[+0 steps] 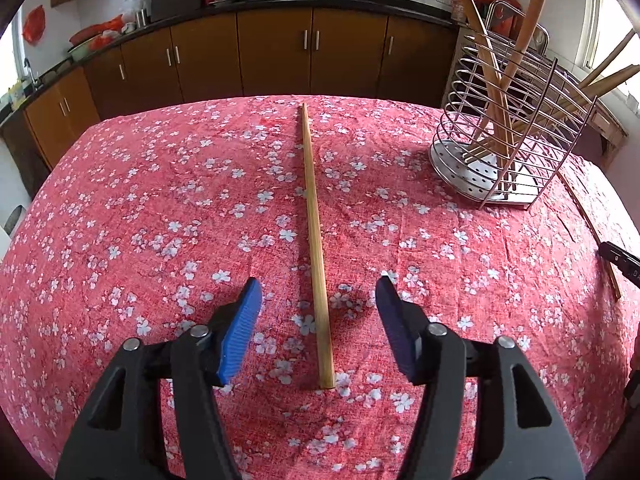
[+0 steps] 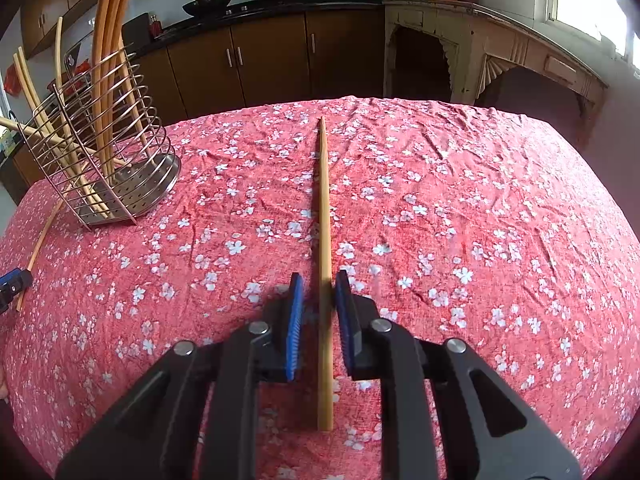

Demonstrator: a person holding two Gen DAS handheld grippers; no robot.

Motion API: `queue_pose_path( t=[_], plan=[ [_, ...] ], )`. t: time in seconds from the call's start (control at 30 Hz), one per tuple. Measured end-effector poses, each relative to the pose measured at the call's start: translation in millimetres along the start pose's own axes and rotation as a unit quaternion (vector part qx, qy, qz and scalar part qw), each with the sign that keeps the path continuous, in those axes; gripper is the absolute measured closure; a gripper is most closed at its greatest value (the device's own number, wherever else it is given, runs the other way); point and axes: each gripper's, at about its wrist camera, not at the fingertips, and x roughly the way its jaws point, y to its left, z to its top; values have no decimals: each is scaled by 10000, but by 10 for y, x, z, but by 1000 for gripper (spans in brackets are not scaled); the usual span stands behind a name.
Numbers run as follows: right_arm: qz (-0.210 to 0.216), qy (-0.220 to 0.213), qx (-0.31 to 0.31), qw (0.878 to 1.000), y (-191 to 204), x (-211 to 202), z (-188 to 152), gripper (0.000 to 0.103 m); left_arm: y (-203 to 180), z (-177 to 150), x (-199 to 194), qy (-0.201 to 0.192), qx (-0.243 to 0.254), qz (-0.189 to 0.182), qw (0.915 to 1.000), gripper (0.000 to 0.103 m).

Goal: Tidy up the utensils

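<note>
A bamboo chopstick (image 1: 314, 232) lies on the red flowered tablecloth, pointing away from me. My left gripper (image 1: 319, 292) is open, its blue pads on either side of the stick's near part, well apart from it. In the right wrist view a second chopstick (image 2: 325, 264) lies between the pads of my right gripper (image 2: 319, 280), which is narrowly open around it; the right pad is almost touching it. The wire utensil holder (image 1: 508, 136) stands at the right of the left view and also shows in the right wrist view (image 2: 100, 152), with several wooden utensils upright in it.
Another chopstick (image 2: 38, 248) lies on the cloth beside the holder, near the tip of the other gripper (image 2: 12, 286). Brown kitchen cabinets (image 1: 276, 52) and a counter with woks stand behind the table. An old cream side table (image 2: 480, 48) stands at the right.
</note>
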Motion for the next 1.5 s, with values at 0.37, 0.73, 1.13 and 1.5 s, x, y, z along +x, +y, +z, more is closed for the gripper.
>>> queue_pose_path(
  t=[0.37,0.73,1.13,1.5],
  plan=[
    [-55,-4,-52,10000,8,-23,-14,84,-149,183,150,103,45,308,9995,31],
    [-81,27,-277,9996,108,-175,-33,79,-102,177,96,7,-14,207,9998,54],
    [184,35,-93,9998,-14,-318,-84,95,-217,190,70,148,66,104,9998,96],
    [130,-944,-51,9954,-134,-955,177,96,-209,323,-598,-712,154,-220,9971,96]
  ],
)
